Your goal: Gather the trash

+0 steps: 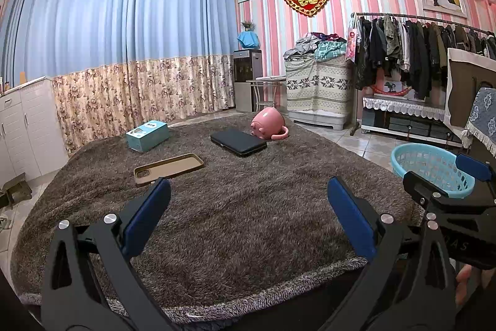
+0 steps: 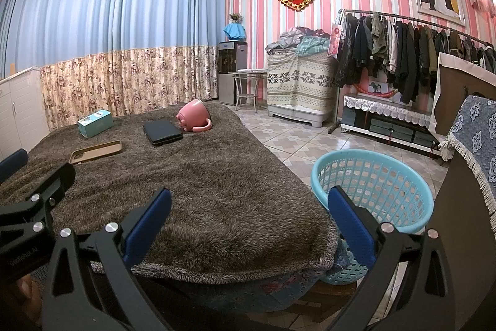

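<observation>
A table under a shaggy brown cover [image 1: 248, 222] [image 2: 217, 191] holds a teal tissue box [image 1: 147, 135] [image 2: 95, 123], a tan phone case [image 1: 169, 169] [image 2: 95, 151], a black flat case [image 1: 238, 141] [image 2: 162, 131] and a tipped pink mug [image 1: 268, 123] [image 2: 194, 115]. A light-blue mesh basket [image 1: 434, 169] [image 2: 372, 188] stands on the floor off the table's right edge. My left gripper [image 1: 248, 216] hovers open over the near table with nothing between its fingers. My right gripper [image 2: 248, 219] is open over the table's near right corner, empty; it also shows at the right [image 1: 449, 191].
Tiled floor [image 2: 294, 141] lies right of the table. A clothes rack [image 2: 403, 51], a draped stack [image 2: 297, 82], a water dispenser [image 2: 231, 70] and a low cabinet [image 2: 387, 120] line the striped wall. White cupboards [image 1: 28, 120] stand left, a fringed blue cloth [image 2: 477, 145] right.
</observation>
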### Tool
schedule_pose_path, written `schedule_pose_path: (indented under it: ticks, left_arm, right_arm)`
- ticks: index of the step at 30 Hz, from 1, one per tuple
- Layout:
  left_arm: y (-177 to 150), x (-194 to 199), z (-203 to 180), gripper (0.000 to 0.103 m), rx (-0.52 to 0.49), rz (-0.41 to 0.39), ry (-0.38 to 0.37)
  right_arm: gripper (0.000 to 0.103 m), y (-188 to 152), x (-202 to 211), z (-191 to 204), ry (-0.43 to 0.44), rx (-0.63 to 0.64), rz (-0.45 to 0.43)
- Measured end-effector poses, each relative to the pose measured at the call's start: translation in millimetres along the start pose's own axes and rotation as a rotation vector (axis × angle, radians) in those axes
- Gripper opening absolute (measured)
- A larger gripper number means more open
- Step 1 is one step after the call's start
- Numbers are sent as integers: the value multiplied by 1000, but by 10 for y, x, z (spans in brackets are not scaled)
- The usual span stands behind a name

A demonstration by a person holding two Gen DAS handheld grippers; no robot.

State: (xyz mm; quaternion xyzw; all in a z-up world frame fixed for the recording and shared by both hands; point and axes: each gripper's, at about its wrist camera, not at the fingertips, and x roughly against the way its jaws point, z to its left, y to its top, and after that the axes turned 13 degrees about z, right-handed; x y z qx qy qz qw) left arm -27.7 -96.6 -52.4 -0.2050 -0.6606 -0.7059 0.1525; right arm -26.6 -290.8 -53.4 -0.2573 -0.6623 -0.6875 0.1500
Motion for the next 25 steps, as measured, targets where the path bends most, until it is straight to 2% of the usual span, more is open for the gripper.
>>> schedule_pose_path:
  ticks: [25]
  left_arm:
    - [10, 9, 0, 98, -3, 1, -8]
  right_arm:
    - [99, -2, 3, 3, 2, -4, -1]
